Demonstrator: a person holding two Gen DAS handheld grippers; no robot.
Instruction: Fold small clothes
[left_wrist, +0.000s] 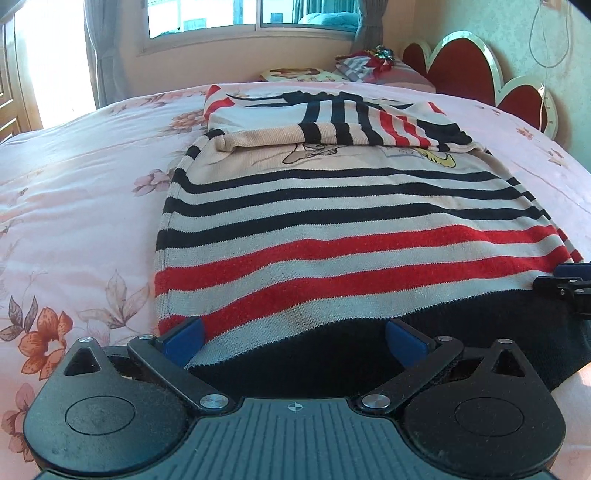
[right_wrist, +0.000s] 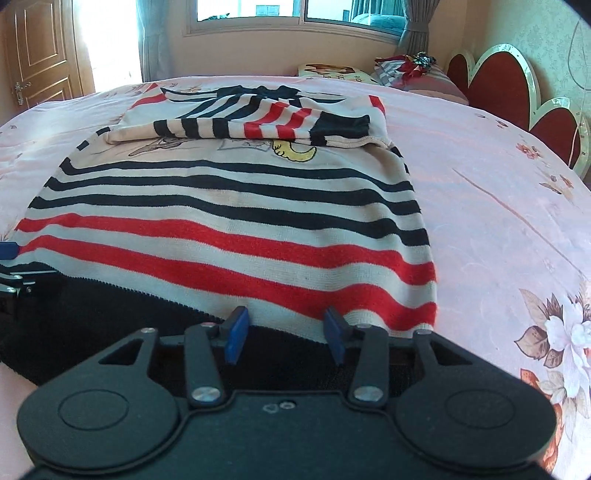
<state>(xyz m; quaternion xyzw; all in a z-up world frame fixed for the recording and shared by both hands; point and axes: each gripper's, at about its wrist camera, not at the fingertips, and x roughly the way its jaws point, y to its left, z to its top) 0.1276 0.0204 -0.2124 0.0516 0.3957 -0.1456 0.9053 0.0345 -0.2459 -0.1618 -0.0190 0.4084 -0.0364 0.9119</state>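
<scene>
Left wrist view: striped sweater (left_wrist: 351, 229) lies flat on the bed (left_wrist: 85, 192), pink floral cover, dark hem nearest the camera. Sleeves folded across the chest, near the far end, over a cartoon print. Left gripper (left_wrist: 293, 341) sits at the hem, blue fingers (left_wrist: 184, 339) spread wide; left finger at the sweater's left hem corner, right finger over the dark hem band. Cloth lies between them, pads not seen pressing it, nothing held. Right gripper (left_wrist: 569, 280) pokes in at the right edge, at the sweater's other hem side.

Right wrist view: same sweater (right_wrist: 236, 221), hem close to the right gripper (right_wrist: 284, 334). Its fingers (right_wrist: 236, 332) stand partly apart, with the hem edge between them, near the right hem corner; no clear pinch on the cloth, can't confirm contact. Left gripper (right_wrist: 11, 266) shows at the left edge beside the hem.

Around: pillows (right_wrist: 417, 74) with a small bundle of cloth and something shiny on top at the far right of the bed, a printed cushion (right_wrist: 332, 70) beside them. Red scalloped headboard (right_wrist: 506, 88) along the right wall, a cord hanging by it. Window (right_wrist: 295, 14) with curtains behind the bed, wooden door (right_wrist: 37, 55) at far left. Bed around the sweater is bare cover; nothing lies between either gripper and the hem.
</scene>
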